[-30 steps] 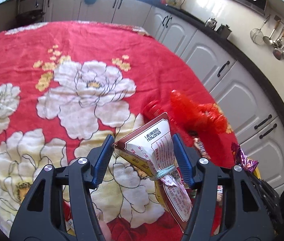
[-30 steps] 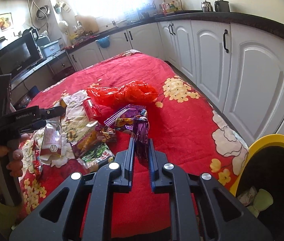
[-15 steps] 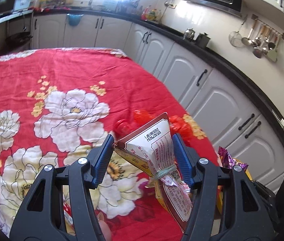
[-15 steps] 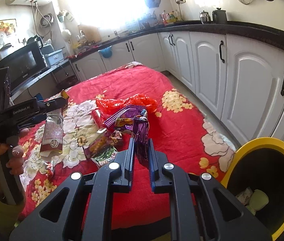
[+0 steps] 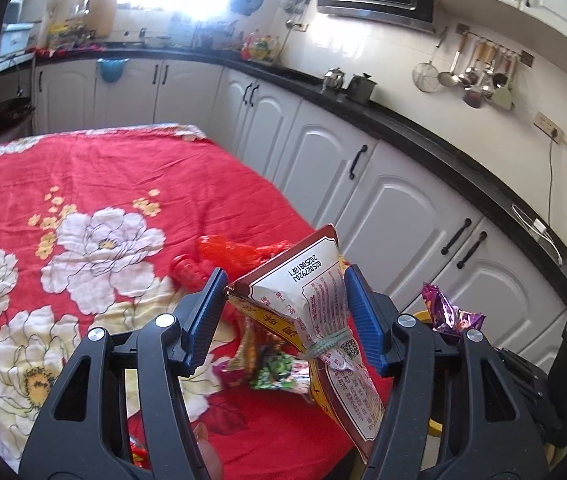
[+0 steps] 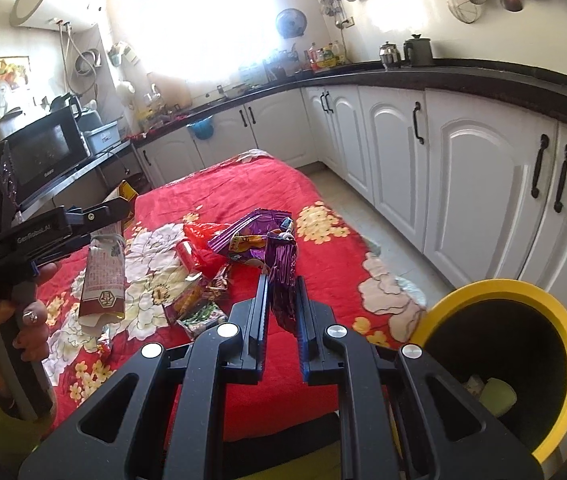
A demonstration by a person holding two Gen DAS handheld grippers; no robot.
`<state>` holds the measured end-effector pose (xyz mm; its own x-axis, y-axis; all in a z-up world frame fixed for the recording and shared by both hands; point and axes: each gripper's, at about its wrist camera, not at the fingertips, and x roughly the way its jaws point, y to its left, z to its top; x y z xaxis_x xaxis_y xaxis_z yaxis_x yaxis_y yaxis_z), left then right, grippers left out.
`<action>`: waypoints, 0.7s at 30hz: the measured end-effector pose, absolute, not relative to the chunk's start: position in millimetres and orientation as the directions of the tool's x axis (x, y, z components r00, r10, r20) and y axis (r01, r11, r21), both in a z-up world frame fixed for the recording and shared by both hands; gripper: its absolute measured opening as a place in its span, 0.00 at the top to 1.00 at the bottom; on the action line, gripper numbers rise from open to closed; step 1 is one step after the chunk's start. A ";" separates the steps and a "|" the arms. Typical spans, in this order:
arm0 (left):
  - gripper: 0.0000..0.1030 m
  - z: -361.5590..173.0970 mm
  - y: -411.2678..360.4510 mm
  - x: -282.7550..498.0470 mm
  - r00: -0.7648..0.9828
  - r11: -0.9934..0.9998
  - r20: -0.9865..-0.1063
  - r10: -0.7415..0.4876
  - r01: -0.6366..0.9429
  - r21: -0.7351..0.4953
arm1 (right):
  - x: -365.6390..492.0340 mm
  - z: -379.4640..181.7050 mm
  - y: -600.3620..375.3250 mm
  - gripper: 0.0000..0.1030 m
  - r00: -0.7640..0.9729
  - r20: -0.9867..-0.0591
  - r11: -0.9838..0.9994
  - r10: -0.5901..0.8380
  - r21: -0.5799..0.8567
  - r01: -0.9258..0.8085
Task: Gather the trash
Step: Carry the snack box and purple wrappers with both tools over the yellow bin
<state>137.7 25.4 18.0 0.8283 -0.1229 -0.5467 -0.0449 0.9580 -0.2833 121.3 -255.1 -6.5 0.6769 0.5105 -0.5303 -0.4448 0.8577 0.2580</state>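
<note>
My left gripper is shut on a red-and-white snack bag tied with a rubber band, held above the table's right side. From the right wrist view the same bag hangs down from the left gripper, which a hand grips. My right gripper is shut on a crinkled purple wrapper, also visible as the purple wrapper at the right of the left wrist view. A yellow-rimmed black bin stands low on the right, beside the table.
The table wears a red floral cloth. On it lie a red plastic bag, a small red can and a green wrapper among other packets. White cabinets run along the right; floor shows between them and the table.
Both grippers have risen from the table with their loads still held. The right gripper's view has pulled back, and the yellow bin shows larger at the lower right.
</note>
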 end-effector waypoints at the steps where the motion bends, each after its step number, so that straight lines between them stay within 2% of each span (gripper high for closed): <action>1: 0.50 19.0 21.2 137.4 0.830 0.959 -0.543 -0.129 -0.034 -0.280 | 120.9 -6.1 -258.3 0.88 0.680 -0.528 0.859 0.508 0.258 -0.441; 21: 0.50 24.6 -44.2 136.6 0.840 0.963 -0.498 -0.215 0.098 -0.251 | 105.8 -1.8 -325.1 0.88 0.764 -0.494 0.909 0.415 0.254 -0.330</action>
<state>136.6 -44.2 24.6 0.8400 -0.2151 -0.4981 0.0976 0.9630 -0.2513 105.8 -325.1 -1.8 0.7643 0.4151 -0.4935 -0.3298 0.9092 0.2541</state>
